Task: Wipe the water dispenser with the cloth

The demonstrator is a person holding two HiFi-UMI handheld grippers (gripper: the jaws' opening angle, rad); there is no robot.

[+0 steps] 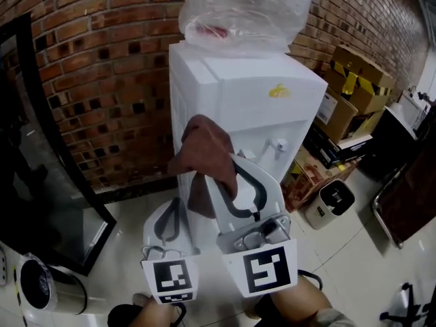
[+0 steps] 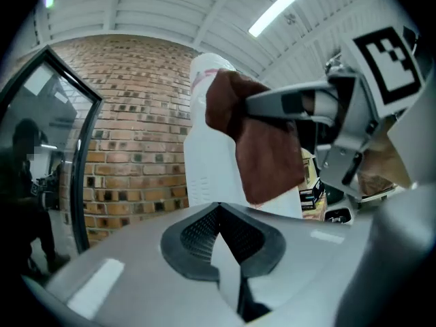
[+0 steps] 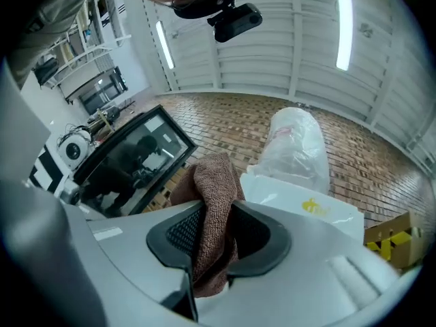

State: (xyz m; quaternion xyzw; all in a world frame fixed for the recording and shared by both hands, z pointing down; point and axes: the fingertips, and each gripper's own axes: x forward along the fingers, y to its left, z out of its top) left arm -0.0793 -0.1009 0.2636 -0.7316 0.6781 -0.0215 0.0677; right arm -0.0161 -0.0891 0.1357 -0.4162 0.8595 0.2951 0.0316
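The left gripper (image 1: 176, 206) is held low at the left, beside the lower side of the dispenser (image 1: 245, 94). In the left gripper view its jaws (image 2: 218, 213) are seen closed tip to tip, with nothing between them.

The right gripper (image 1: 235, 169) is held higher and just to the right. Its jaws are clamped on the cloth (image 1: 204, 148). In the right gripper view a fold of the brown cloth (image 3: 214, 182) is pinched between the pads (image 3: 178, 231), and the rest rises above the jaw tips.

In the head view the cloth is bunched over the upper jaw and hangs down before the dispenser's upper front left corner. Contact with the dispenser cannot be confirmed.

The dispenser is white and stands upright on the tiled floor (image 1: 340, 251). Two taps (image 1: 276, 144) are set in its front recess. A clear plastic bag (image 1: 238, 9) sits on top of it.

A brick wall (image 1: 102, 60) stands behind. Cardboard boxes (image 1: 354, 80) are stacked at the right.
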